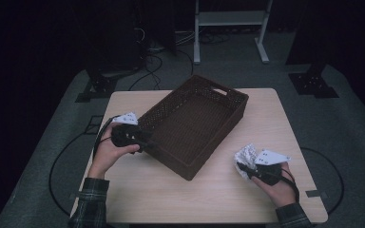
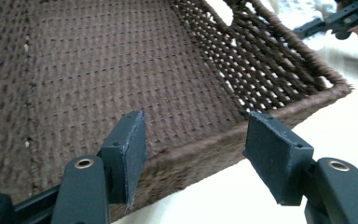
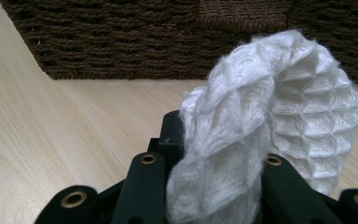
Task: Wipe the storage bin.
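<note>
A dark brown woven basket [image 1: 171, 164] sits at an angle in the middle of the light wooden table [image 1: 195, 199]. My left gripper [image 1: 147, 145] is at the basket's near left side. In the left gripper view it [image 2: 196, 144] stands open, its pads apart in front of the basket's [image 2: 98, 70] rim and touching nothing. Near the table's front right, my right gripper [image 1: 244, 168] is shut on a white waffle-textured cloth [image 1: 246, 156]. In the right gripper view the cloth [image 3: 270, 121] bulges up from between the jaws of the gripper [image 3: 214, 154], just short of the basket wall [image 3: 168, 37].
The basket has cut-out handles in its short ends [image 1: 218, 89]. A white metal stand [image 1: 230, 19] and cables [image 1: 147, 66] lie on the floor behind the table. Black tripod bases [image 1: 313, 83] stand at both back corners.
</note>
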Demonstrator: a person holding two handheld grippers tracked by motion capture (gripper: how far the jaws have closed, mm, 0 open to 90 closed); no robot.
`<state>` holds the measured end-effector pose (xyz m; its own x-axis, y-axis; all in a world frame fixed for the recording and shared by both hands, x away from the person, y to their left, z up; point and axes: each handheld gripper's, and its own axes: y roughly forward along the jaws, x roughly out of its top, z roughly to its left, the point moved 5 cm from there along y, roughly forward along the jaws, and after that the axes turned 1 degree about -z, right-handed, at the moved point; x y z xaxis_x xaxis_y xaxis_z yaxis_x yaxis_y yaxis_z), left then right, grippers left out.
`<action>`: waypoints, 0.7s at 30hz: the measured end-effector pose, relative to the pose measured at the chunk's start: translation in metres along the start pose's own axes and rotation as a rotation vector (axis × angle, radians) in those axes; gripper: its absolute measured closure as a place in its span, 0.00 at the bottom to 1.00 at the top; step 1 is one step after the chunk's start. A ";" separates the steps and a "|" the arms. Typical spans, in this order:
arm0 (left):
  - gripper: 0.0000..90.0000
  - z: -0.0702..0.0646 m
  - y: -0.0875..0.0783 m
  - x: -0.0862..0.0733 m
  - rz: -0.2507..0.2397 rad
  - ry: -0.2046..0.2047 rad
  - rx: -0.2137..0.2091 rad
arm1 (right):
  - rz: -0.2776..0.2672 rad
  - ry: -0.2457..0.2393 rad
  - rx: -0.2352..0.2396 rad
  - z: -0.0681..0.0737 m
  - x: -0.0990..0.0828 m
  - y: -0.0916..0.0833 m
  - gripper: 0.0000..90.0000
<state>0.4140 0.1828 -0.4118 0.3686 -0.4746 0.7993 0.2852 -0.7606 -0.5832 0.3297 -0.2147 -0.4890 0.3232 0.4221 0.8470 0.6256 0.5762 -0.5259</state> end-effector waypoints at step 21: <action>0.44 -0.014 0.006 -0.007 0.054 0.088 -0.016 | 0.003 0.001 0.000 0.000 -0.001 0.000 0.81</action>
<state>0.4004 0.1754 -0.4185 0.3036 -0.5515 0.7769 0.2523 -0.7398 -0.6238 0.3295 -0.2153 -0.4893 0.3256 0.4229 0.8456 0.6246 0.5752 -0.5282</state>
